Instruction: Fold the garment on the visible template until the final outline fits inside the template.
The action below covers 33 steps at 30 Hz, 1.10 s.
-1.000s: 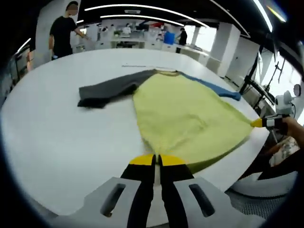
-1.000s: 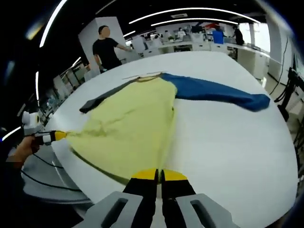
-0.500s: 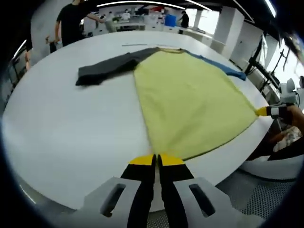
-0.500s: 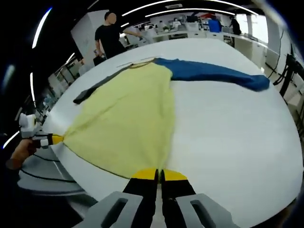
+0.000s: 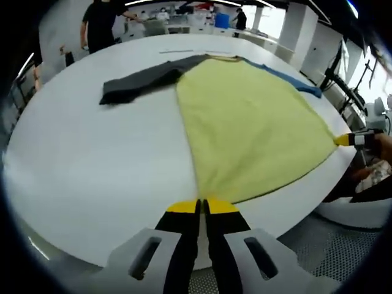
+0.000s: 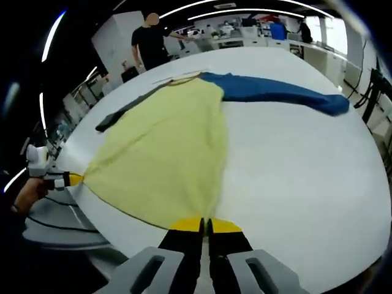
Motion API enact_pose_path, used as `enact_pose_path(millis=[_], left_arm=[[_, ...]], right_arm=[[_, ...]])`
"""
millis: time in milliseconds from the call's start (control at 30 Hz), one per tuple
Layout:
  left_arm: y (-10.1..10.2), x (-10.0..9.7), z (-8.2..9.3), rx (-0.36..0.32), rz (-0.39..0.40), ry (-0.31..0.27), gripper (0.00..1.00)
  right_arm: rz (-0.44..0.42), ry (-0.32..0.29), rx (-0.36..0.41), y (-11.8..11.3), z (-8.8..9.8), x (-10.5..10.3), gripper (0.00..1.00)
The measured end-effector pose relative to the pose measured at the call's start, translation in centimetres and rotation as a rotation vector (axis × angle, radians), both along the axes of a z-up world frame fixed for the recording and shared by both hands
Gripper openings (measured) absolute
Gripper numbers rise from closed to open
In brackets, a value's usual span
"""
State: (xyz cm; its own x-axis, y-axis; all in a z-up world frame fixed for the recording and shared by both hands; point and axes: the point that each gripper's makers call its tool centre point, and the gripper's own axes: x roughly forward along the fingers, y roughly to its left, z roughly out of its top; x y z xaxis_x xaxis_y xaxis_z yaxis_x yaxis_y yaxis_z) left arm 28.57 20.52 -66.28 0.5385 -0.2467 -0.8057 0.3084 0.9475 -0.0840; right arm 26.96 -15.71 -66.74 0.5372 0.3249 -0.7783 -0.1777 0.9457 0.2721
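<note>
In the left gripper view, the garment (image 5: 245,122) lay spread flat on the white tabletop (image 5: 92,159). Going from left to right, its dark grey sleeve (image 5: 144,78) stretched outward, then came the broad yellow body, then the blue sleeve (image 5: 288,81) along the far edge. The left hand-held gripper (image 5: 202,207) was clenched on the hem corner nearest its camera. At the right edge, the right hand-held gripper (image 5: 343,139) pinched the other hem corner, so the hem ran taut between them.

In the right gripper view, the order from left to right was the left hand-held gripper (image 6: 72,179), the yellow body, then the blue sleeve (image 6: 282,92) lying on the bare tabletop (image 6: 306,177).

Compared with a second earlier, the yellow body had lost its wrinkles and was pulled smoother and wider. A person (image 6: 152,41) stood beyond the tabletop.
</note>
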Motion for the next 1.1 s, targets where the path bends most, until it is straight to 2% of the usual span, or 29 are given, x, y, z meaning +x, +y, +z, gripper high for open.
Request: enact_pose_path(millis=[67, 167, 300, 467, 567, 700, 933, 1100], left_arm=[[0.0, 0.0, 0.1, 0.001, -0.001, -0.002, 0.02], [0.0, 0.2, 0.5, -0.02, 0.019, -0.02, 0.09], [0.1, 0.6, 1.0, -0.029, 0.033, -0.054, 0.27], [-0.3, 1.3, 1.8, -0.094, 0.042, -0.096, 0.37], [-0.6, 1.7, 2.4, -0.093, 0.022, -0.128, 0.45], [-1.1, 2.1, 3.0, -0.113, -0.005, -0.156, 0.57], [-1.7, 2.7, 3.7, -0.132, -0.036, -0.186, 0.73], [-2.1, 3.3, 4.2, -0.162, -0.057, -0.207, 0.84]], right_arm=[[0.004, -0.001, -0.001, 0.0, 0.1, 0.0, 0.0], [0.009, -0.018, -0.008, -0.2, 0.4, 0.2, 0.02], [0.004, -0.031, -0.007, -0.4, 0.8, 0.4, 0.15], [0.002, -0.08, -0.002, -0.5, 1.9, 1.1, 0.32], [-0.004, -0.108, 0.01, -0.5, 2.6, 1.6, 0.44], [-0.023, -0.157, 0.014, -1.3, 3.4, 2.7, 0.55], [-0.064, -0.189, -0.007, -4.2, 4.1, 4.2, 0.59], [-0.126, -0.222, -0.024, -7.2, 4.3, 5.5, 0.61]])
